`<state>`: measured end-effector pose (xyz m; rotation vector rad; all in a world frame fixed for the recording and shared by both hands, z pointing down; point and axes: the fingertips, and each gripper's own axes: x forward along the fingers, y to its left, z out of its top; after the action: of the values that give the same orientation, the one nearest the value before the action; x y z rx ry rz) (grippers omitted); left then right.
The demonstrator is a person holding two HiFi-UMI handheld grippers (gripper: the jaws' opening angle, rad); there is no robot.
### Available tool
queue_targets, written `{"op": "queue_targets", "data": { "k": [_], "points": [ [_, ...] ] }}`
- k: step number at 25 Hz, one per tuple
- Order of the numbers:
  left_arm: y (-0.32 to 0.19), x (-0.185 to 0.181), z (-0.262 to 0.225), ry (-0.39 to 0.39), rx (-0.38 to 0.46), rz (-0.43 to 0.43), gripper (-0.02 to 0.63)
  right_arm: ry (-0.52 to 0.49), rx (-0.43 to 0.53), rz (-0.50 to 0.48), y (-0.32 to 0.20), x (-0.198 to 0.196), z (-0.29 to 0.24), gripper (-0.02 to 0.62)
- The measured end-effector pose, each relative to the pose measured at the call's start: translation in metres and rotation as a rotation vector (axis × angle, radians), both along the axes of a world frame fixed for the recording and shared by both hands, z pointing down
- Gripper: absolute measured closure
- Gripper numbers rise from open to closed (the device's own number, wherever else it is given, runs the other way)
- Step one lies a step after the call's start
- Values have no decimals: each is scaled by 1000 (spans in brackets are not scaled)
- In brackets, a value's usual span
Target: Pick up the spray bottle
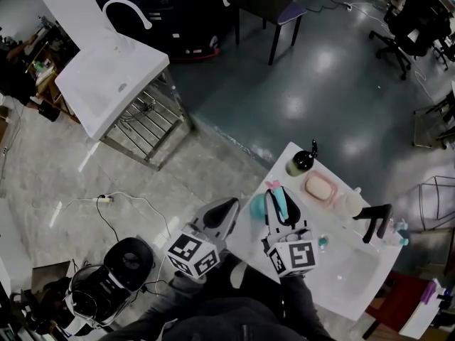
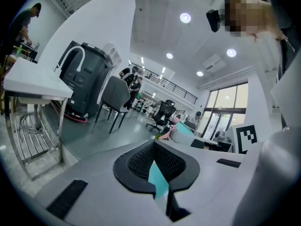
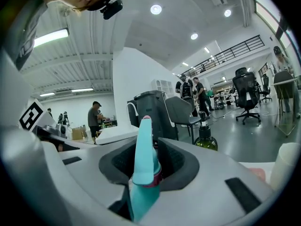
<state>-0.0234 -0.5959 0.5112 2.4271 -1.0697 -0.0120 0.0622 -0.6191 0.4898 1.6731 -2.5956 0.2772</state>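
Note:
The teal spray bottle (image 1: 277, 201) with a pink tip stands at the near left corner of the white table (image 1: 341, 279). My right gripper (image 1: 281, 215) is round it from the near side. In the right gripper view the bottle's neck and trigger head (image 3: 143, 173) fill the gap between the jaws, and the right gripper (image 3: 146, 192) is shut on it. My left gripper (image 1: 226, 212) hangs just off the table's left edge, beside the bottle. Its jaws look shut, and only a teal sliver shows in the slit of the left gripper (image 2: 160, 192).
On the table behind the spray bottle stand a dark green pump bottle (image 1: 301, 162), a pink soap on a dish (image 1: 320, 187), a white cup (image 1: 351, 203) and a black faucet (image 1: 375, 222). A white sink stand (image 1: 106, 84) is at far left. A black machine (image 1: 128, 261) sits on the floor.

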Motion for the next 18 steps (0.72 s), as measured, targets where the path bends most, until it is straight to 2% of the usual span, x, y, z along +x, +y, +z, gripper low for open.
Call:
{"op": "queue_targets", "data": {
  "k": [9,18],
  "points": [
    [9,10,-3,-2,0,29,601,-6,32,36,5,13,-11,492],
    [25,45,-11,3,11,119,601,-8,51,125,30,51,-24,492]
  ]
}}
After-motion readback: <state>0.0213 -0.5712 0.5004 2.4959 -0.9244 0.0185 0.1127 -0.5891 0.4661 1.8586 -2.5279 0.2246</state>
